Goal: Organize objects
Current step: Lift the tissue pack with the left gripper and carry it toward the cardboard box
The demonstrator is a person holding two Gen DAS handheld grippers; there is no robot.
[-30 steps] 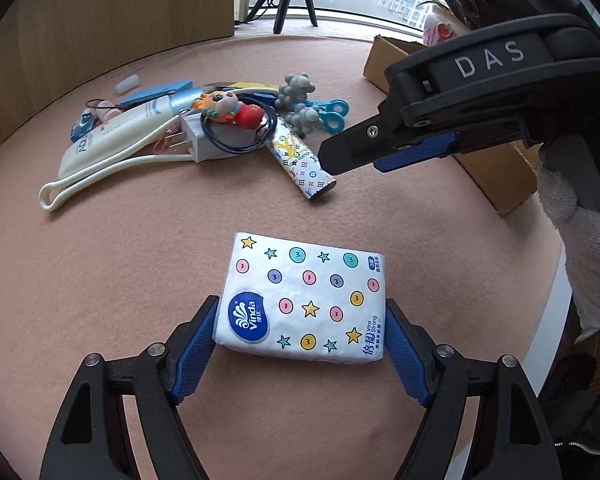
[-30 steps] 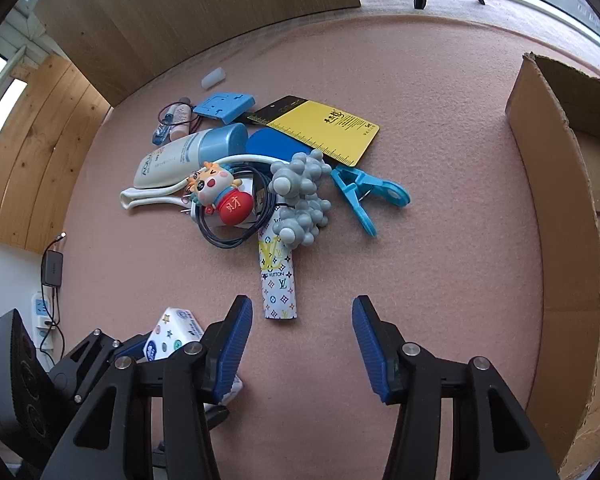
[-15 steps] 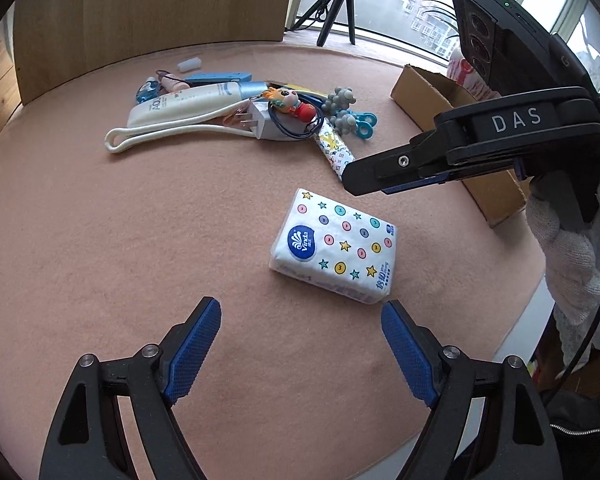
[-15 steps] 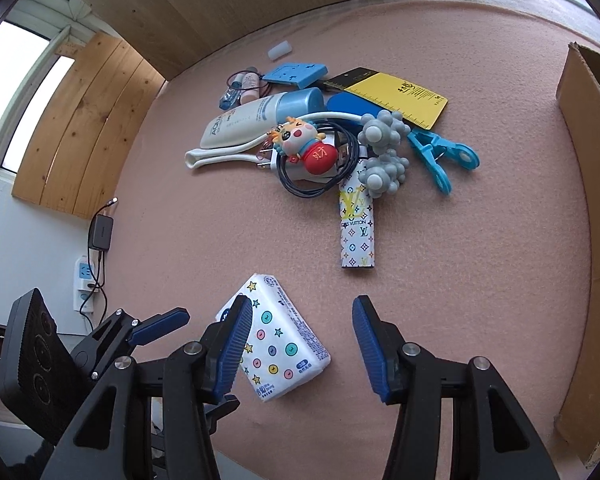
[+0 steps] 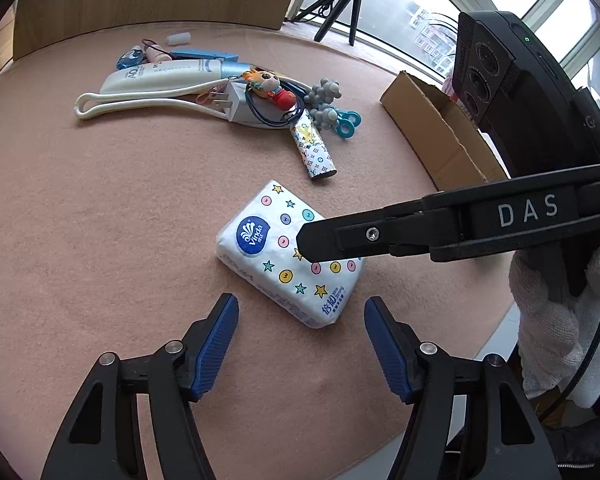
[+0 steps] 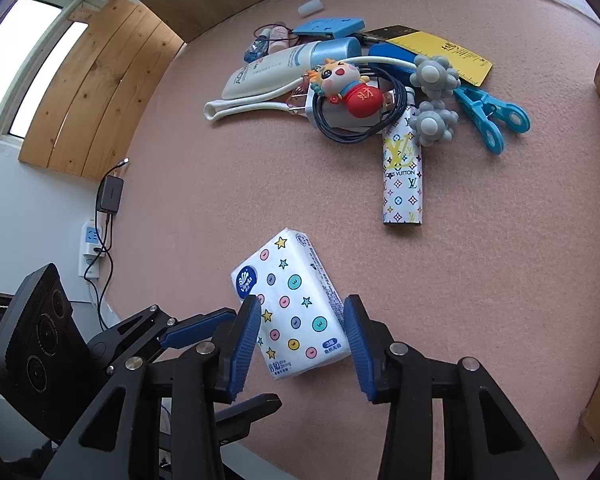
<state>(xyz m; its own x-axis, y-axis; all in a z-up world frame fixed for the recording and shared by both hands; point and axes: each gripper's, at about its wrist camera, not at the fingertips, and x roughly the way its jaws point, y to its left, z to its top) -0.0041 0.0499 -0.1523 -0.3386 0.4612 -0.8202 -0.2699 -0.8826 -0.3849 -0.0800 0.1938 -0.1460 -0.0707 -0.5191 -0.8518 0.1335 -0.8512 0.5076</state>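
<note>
closing around the tissue pack [image 6: 296, 312], the right tool [image 6: 302, 340] has it between its pads on the pink tabletop [image 6: 480, 280], contact unclear. left tool [image 5: 300, 344] just beside the pack, closing on nothing, still apart; clutter pile [image 6: 364, 84] beyond the pack.

Tissue pack [image 6: 296, 308], lying between the right gripper's [image 6: 302, 338] blue pads: round blue badge reads "Vinda"; small coloured dots each carry a "3"; blue tag near its lower corner also shows "3". Chinese characters along the edge, too small to read.

Patterned tube [image 6: 402, 176], ahead of the right gripper: large "LV" monogram, "LOUIS VUITTON" beneath.

White lotion tube [image 6: 276, 68], further ahead in the pile: "AQUA", rest hidden.

Red belly of the cartoon figure [image 6: 350, 88]: one Chinese character.

Right gripper's arm, seen from the left wrist [image 5: 528, 212]: "DAS".

Yellow card [image 6: 456, 54]: print illegible.
</note>
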